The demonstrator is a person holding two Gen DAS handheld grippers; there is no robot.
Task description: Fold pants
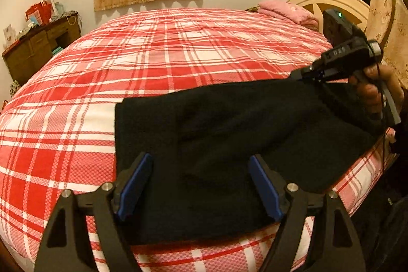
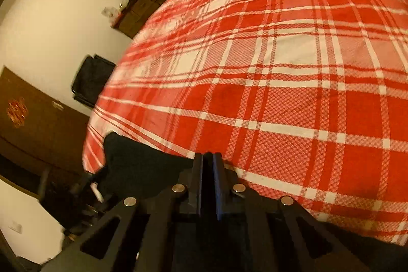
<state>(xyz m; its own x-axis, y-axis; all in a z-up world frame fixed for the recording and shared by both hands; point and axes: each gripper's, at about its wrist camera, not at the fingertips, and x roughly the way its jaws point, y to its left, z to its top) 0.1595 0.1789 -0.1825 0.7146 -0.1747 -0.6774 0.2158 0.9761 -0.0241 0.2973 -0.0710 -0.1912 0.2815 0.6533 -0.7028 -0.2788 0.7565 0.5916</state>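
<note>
- Lying across the near edge of the bed (image 1: 178, 47), the black pants (image 1: 229, 134) are spread flat beneath the left gripper (image 1: 201, 185), whose jaws stand wide and clear of the cloth.
- One end of the pants is seemingly pinched in the closed jaws of the right gripper (image 2: 209, 167), judged ready for folding over.

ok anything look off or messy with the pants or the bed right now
Nothing looks damaged or spilled. The black pants lie on the plaid bedspread, but their right end is lifted off it, pinched in the right hand-held gripper, so they are uneven. The left hand-held gripper stands open over them.
</note>
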